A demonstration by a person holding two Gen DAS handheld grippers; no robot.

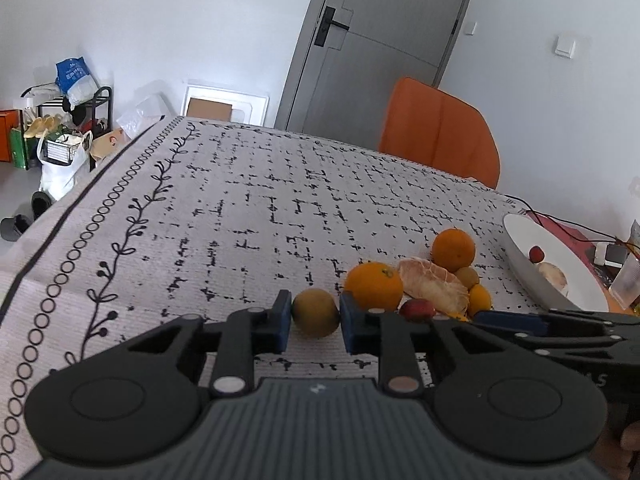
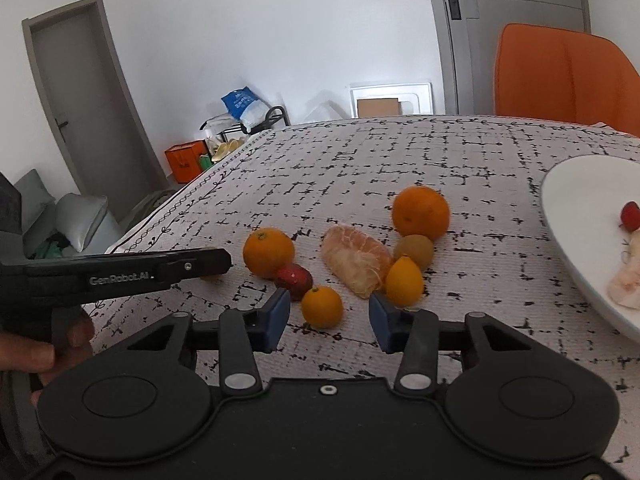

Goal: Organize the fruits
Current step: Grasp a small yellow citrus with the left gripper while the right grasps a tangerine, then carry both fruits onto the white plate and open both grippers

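The left gripper (image 1: 315, 322) had clamped its pads on a greenish-yellow fruit (image 1: 315, 312) lying on the table (image 1: 240, 208), apparently to carry it off. Further right, the right gripper (image 2: 329, 320) straddled a small orange (image 2: 322, 306), jaws apart and not touching, with the white plate (image 2: 576, 200) waiting beyond.

A: What fruit lies on the tabletop (image 2: 400, 152)?

B: 2 large oranges: one (image 2: 421, 212) at 12 o'clock of the cluster, another (image 2: 269, 252) at 9 o'clock. Between them lies a peeled pale-orange citrus segment (image 2: 356, 260), on its side.

A: Smaller ones?

B: A brownish-green round fruit (image 2: 414, 251) touches the far orange at its 6 o'clock. A small yellow-orange fruit (image 2: 404, 282) sits just beside the segment at 4 o'clock. A small round orange fruit (image 2: 322, 306) lies at 6 o'clock, with a dark red fruit (image 2: 293, 279) at its 10 o'clock, touching the near orange.

A: Anything apart?

B: A dull yellow-green round fruit (image 1: 315, 312) rests on the cloth at 9 o'clock of the cluster.
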